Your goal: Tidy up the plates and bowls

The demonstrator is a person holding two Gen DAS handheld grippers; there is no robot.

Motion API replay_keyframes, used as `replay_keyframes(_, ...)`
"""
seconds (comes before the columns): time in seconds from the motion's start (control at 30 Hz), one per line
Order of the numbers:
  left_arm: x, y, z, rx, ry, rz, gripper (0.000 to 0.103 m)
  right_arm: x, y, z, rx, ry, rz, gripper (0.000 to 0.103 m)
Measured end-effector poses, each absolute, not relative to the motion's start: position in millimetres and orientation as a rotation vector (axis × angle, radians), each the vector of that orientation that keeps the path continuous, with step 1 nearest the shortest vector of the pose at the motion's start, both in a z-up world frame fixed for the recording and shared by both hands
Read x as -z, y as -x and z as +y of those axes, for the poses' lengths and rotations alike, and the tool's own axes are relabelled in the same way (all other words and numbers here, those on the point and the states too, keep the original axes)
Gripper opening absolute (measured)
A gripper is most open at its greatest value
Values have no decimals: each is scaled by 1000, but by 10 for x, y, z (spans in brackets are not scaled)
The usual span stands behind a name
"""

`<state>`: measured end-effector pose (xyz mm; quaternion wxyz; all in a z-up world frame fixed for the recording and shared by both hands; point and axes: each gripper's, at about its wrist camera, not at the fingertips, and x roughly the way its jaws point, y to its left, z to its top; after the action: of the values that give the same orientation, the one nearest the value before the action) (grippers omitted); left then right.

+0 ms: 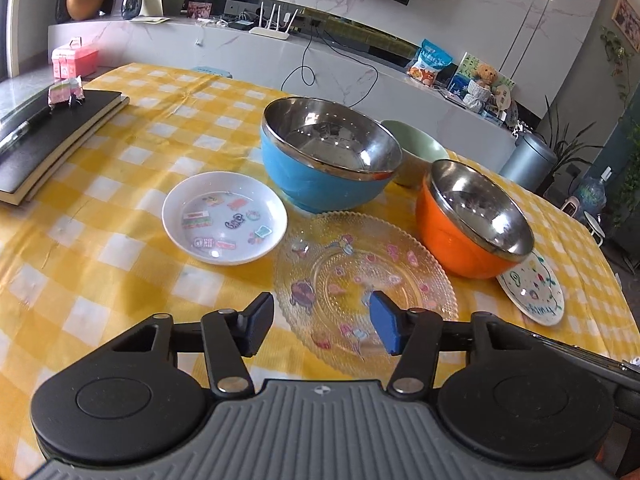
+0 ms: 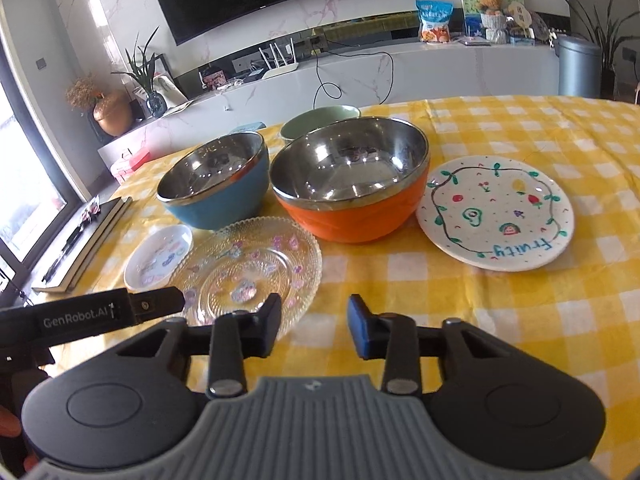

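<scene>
Fig.: table w/ yellow-white check cloth, dishes grouped near its middle. Blue steel-lined bowl and orange steel-lined bowl stand upright side by side, rims close; pale green bowl sits behind the pair, toward the far edge. Clear glass plate w/ pink stickers lies flat in front of the two steel bowls, toward the near edge. Small white dish w/ stickers lies just beside the glass plate, on the side of the black notebooks, which are stacked at the table edge nearest the window. White "fruity" plate lies flat just beside the orange bowl, on the opposite side.

Left tool: jaws apart, nothing between the pads; hovers over the near rim of the glass plate; contact w/ plate cannot be told. Right tool: jaws apart by a narrower gap, empty, above bare cloth just beside the glass plate's near rim.
</scene>
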<state>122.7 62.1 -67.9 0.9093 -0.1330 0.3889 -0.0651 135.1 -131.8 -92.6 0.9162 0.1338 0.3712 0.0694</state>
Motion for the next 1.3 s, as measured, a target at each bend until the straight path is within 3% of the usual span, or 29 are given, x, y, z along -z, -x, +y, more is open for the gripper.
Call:
replay_keyframes(0.17,781,-1404,691,119,293,821,55,1008,-1618,-1282,-154,-314,772,24)
replay_keyframes(0.5,872,-1547,757,141,293,816,43,1165,-1875,-1273,-161,-354,792,23)
replay_keyframes(0.67,878,-1569,759,151,300,816,29,1236,-1907,-1278,-154,-373,805,12)
replay_keyframes(0.8,878,-1580,745,139,275,810,22,1239,-1924,-1290,-149,-380,803,11)
replay_keyframes(1.3,685,-1125,902,127,288,805,21,1056,-1513,-1204,-176,-374,815,8)
